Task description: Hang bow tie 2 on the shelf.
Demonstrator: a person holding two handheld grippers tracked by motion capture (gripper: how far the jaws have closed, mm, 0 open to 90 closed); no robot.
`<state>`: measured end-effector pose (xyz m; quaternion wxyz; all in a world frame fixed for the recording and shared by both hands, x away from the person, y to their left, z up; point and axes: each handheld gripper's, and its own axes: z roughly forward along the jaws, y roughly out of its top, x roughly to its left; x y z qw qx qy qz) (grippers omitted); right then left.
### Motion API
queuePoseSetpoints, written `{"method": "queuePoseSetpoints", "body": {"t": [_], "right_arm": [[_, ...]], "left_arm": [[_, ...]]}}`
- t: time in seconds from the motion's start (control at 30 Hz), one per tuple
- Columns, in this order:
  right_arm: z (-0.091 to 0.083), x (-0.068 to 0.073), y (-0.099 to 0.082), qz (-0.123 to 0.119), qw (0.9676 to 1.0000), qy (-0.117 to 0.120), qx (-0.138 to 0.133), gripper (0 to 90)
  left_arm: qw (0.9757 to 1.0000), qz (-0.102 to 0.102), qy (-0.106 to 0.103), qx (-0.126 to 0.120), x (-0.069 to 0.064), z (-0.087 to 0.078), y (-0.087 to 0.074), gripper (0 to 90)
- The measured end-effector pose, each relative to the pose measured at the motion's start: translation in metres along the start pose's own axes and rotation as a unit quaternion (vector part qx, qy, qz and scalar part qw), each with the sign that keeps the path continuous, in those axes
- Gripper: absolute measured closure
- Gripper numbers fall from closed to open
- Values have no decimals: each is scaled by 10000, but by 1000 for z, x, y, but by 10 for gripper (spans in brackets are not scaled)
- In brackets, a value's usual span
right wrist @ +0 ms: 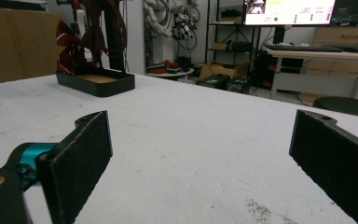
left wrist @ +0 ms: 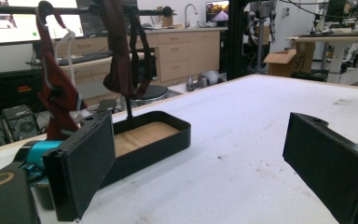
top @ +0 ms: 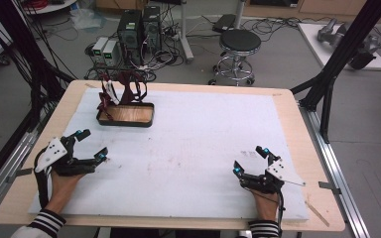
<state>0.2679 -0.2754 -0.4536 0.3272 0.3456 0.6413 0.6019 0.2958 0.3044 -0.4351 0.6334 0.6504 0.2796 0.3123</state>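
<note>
High view | left gripper (top: 93,145) jaws spread, near tray (top: 125,114) | right gripper (top: 249,160) jaws spread

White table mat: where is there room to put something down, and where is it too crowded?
The white foam mat is bare across its middle and right side, between the left gripper, the right gripper and the far edge. It is crowded only at the far left corner, where the black wood-bottomed tray stands with dark red straps hanging on its rack.
</note>
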Motion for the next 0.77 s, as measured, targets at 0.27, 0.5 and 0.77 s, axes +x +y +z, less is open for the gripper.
{"method": "queuePoseSetpoints", "body": {"t": [0.27, 0.5, 0.77], "right_arm": [[0, 1, 0, 31, 10000, 0, 14, 49], [0, 1, 0, 37, 10000, 1, 15, 49], [0, 1, 0, 13, 10000, 4, 12, 49]], "left_arm": [[9998, -139, 95, -96, -3, -9, -16, 96], [9993, -286, 166, -149, -1, -13, -19, 98], [9994, -225, 211, -152, -3, -13, -20, 100]]}}
